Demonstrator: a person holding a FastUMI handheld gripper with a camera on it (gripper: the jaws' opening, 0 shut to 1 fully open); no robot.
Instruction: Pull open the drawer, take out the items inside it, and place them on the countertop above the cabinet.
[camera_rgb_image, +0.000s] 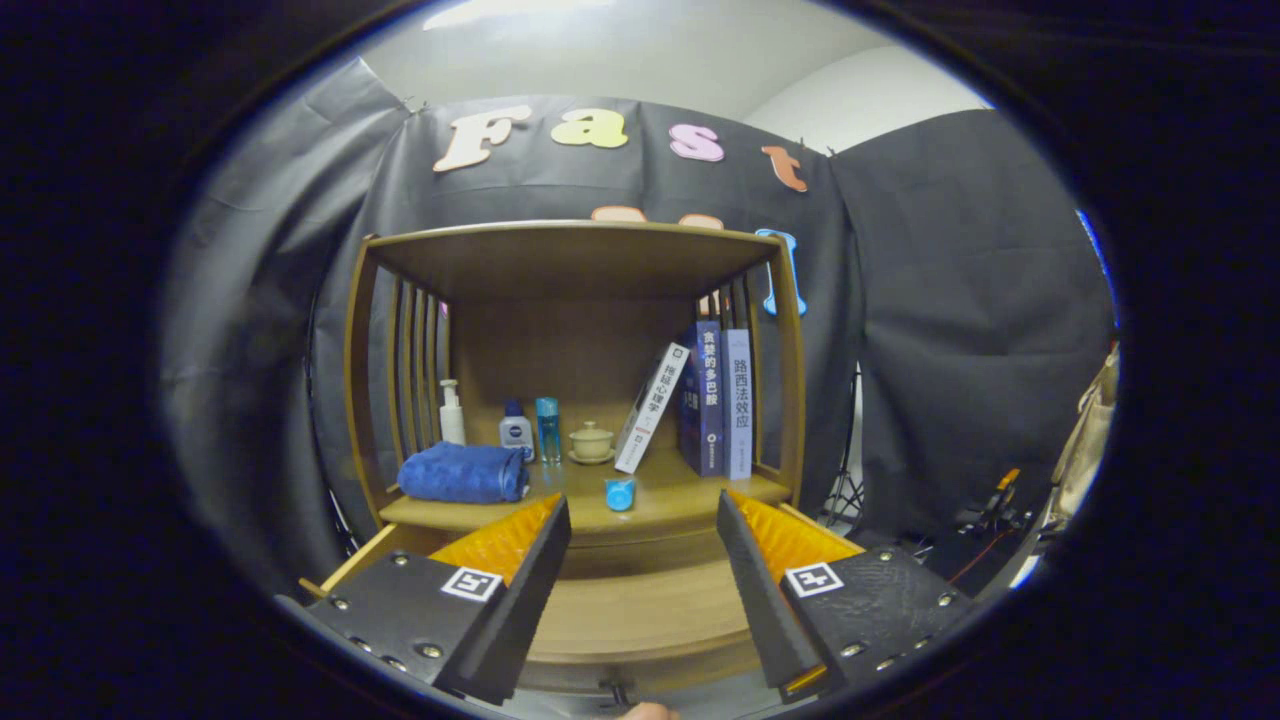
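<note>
Fingers (643, 510) spread wide apart, gripping nothing, held over the drawer (640, 610). Drawer pulled out from the wooden cabinet (785, 330), its pale wood bottom bare between the fingers, one side rail jutting out past the left finger. Just beyond the fingertips, on the bench (680, 490), a small blue cup (620, 493) standing near the front edge. Farther back on the left, a folded blue towel (463, 473), with a white pump bottle (452, 412), a blue-capped bottle (516, 428) and a slim blue bottle (547, 428) behind it. Mid-bench, a lidded tea cup (591, 441) on a saucer. To the right, books (712, 398), one leaning, two upright.
</note>
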